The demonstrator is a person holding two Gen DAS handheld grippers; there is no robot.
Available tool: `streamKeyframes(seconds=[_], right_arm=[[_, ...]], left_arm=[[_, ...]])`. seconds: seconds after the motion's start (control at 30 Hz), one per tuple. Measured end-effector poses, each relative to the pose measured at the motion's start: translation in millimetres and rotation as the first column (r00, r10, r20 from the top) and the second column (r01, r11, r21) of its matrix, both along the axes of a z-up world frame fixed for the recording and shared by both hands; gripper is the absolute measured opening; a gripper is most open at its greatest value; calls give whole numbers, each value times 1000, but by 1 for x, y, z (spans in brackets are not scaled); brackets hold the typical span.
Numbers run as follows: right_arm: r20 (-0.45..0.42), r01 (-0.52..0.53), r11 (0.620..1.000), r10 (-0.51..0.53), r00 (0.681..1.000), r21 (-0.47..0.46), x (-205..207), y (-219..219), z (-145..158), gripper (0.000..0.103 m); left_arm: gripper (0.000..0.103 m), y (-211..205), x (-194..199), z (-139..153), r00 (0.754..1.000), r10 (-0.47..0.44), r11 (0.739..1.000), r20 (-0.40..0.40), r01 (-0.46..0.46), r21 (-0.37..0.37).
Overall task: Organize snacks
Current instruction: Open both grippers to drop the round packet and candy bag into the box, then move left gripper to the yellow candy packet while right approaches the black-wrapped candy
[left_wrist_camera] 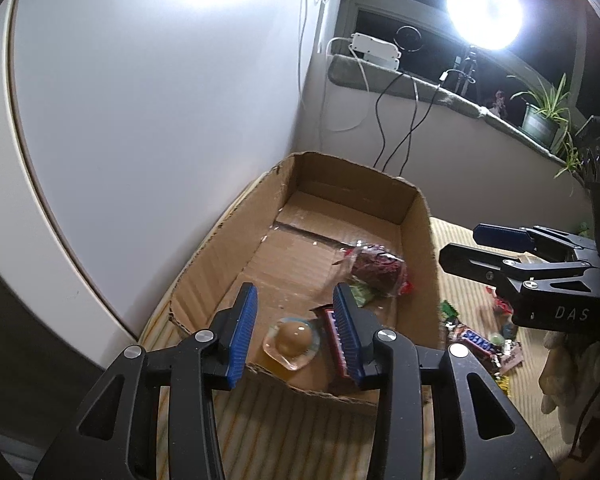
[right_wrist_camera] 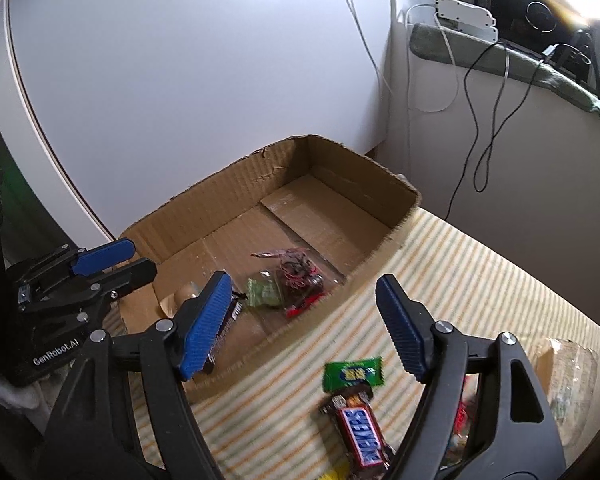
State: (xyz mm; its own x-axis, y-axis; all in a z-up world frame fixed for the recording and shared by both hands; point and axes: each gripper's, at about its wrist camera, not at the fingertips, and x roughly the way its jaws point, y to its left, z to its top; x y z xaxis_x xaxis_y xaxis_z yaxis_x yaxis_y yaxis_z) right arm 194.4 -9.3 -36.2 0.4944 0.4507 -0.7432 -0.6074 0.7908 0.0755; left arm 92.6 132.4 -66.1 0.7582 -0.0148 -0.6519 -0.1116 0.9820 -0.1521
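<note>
Snacks partly boxed, both tongs empty

The left tongs [left_wrist_camera: 294, 322] hang wide above the cardboard box [left_wrist_camera: 416, 216], a jelly cup [left_wrist_camera: 292, 342] below them; about 4 snacks lie inside; the right tongs [right_wrist_camera: 304, 324] gape wide over the striped cloth [right_wrist_camera: 480, 280], a Snickers bar [right_wrist_camera: 362, 438] and green candy [right_wrist_camera: 352, 374] beneath, unboxed.

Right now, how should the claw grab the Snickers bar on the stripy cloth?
Grip the Snickers bar across its narrow middle, coming straight down from above. It lies flat on the striped cloth, so only its long sides offer a pinch. The right claw is open and probably wide enough.
</note>
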Motion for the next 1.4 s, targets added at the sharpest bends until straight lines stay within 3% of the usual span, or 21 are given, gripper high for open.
streamKeyframes(seconds=[0.33,0.67,0.73,0.9,1.17,1.23,1.4], right_arm=[[7,63,998,-64,998,18,-20,-63,9,77],[-15,159,987,-158,987,9,-43,-138,3,77],[-25,166,986,-166,986,2,-46,-150,-2,77],[-50,162,987,-163,985,-16,-53,-166,-14,77],[-92,74,995,-80,993,-67,-57,-163,-36,51],[-105,47,995,-57,993,-93,-56,-160,-42,35],[-114,6,987,-24,993,-161,-53,-160,-57,32]], left_arm=[[38,-27,-13,12,998,-63,998,27,63,-13],[38,-73,-22,7,987,-158,987,5,158,-34],[45,-82,-23,4,984,-178,983,-2,178,-41],[47,-103,-27,-2,973,-227,973,-25,226,-53],[47,-139,-30,-16,948,-310,950,-77,304,-76],[47,-149,-30,-22,939,-331,943,-95,324,-80],[47,-163,-27,-33,924,-361,932,-127,351,-92]])
